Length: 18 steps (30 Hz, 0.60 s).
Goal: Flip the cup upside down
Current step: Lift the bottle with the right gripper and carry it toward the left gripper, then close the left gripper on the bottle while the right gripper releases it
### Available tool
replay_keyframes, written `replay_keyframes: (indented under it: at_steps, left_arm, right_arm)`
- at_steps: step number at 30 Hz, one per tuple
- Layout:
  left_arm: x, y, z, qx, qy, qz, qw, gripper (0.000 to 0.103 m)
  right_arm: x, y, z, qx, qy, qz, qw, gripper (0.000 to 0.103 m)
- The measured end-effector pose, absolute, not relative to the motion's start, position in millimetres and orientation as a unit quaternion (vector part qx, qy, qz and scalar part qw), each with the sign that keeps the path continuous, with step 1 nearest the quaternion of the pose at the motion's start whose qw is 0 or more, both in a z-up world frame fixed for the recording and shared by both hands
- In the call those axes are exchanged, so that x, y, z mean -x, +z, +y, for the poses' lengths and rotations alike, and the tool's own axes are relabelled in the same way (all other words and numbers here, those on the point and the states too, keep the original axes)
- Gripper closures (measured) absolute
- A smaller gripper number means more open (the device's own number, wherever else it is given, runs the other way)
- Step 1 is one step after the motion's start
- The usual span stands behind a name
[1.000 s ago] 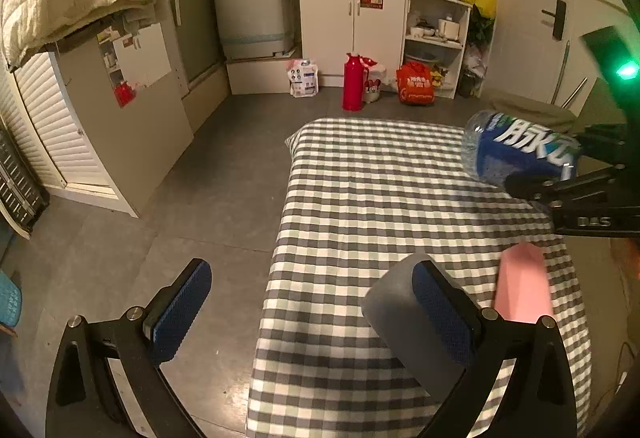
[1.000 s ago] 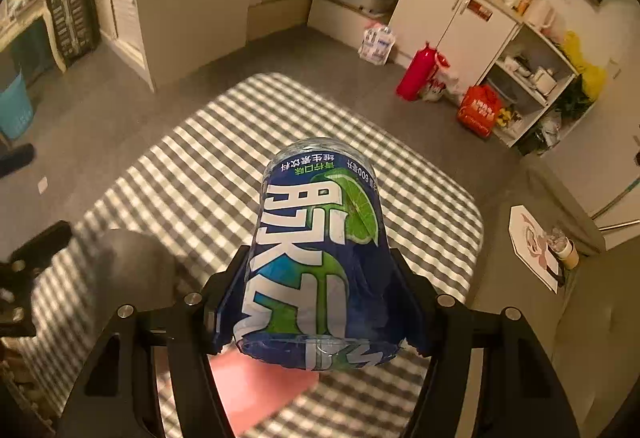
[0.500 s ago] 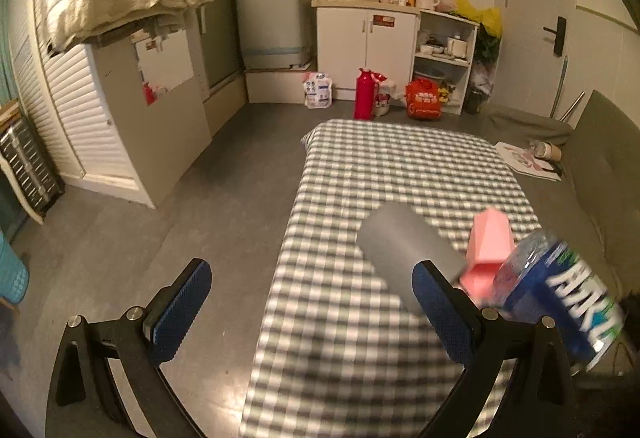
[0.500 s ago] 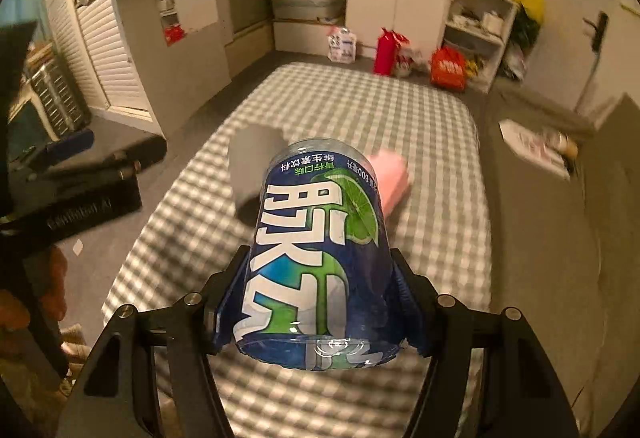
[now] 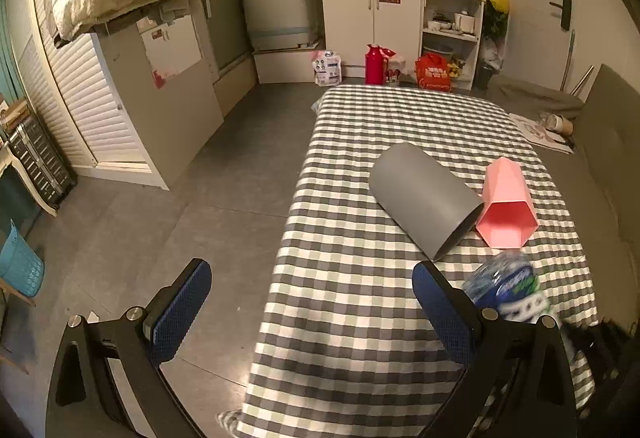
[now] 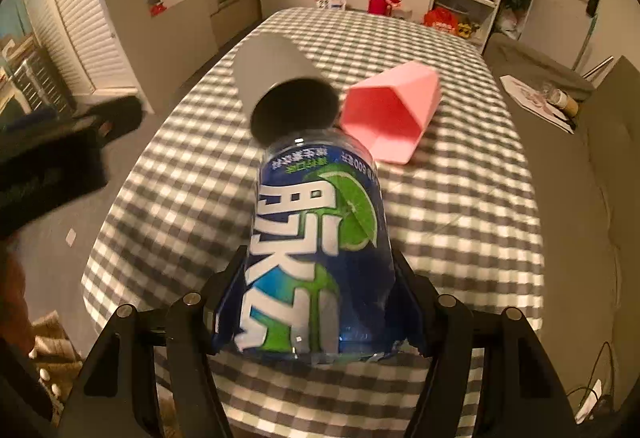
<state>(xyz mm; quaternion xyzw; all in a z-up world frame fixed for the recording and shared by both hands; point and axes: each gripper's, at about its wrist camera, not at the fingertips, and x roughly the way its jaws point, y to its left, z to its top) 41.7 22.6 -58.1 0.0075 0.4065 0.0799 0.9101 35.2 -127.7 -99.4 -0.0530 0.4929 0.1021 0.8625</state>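
From my left wrist view, my left hand-held gripper [image 5: 312, 312] stands wide open with nothing between its blue pads [image 5: 180, 308]. Beyond it the checked desk [image 5: 400, 118] carries a grey cup [image 5: 426, 203] lying on its side, mouth toward the lower right, just beside a pink cup [image 5: 506, 210], also on its side. At lower right a blue bottle [image 5: 506, 288] shows only as a blur.

From my right wrist view, that bottle [image 6: 320, 254] is sharp: my right hand-held gripper [image 6: 320, 302] is clamped on it across the label, its cut-off end nearest the camera. Here the dark inside of the grey cup [image 6: 276, 78] faces me, with the pink cup [image 6: 394, 110] to its right. My left gripper's body [image 6: 52, 158] appears blurred at the left edge.
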Motion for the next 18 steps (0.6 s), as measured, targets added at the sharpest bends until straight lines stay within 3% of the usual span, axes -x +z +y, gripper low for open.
replay_keyframes:
  at_steps: [5,8,11,18]
  left_arm:
    - [-45,-62,6,-0.017,0.067,0.411,0.909,0.0]
    - [-45,-61,-1,-0.027,0.063,0.413,0.908,0.0]
    - [-48,-56,-2,-0.031,0.075,0.418,0.905,0.0]
    - [-44,-47,-3,0.022,0.074,0.433,0.898,0.0]
  right_arm:
    - [-30,-108,-129,0.05,0.113,0.508,0.852,0.034]
    - [-28,-106,-136,0.039,0.119,0.527,0.84,0.019]
    - [-24,-84,-150,0.025,0.141,0.518,0.843,0.014]
    - [-26,-34,-220,0.039,0.081,0.476,0.875,0.013]
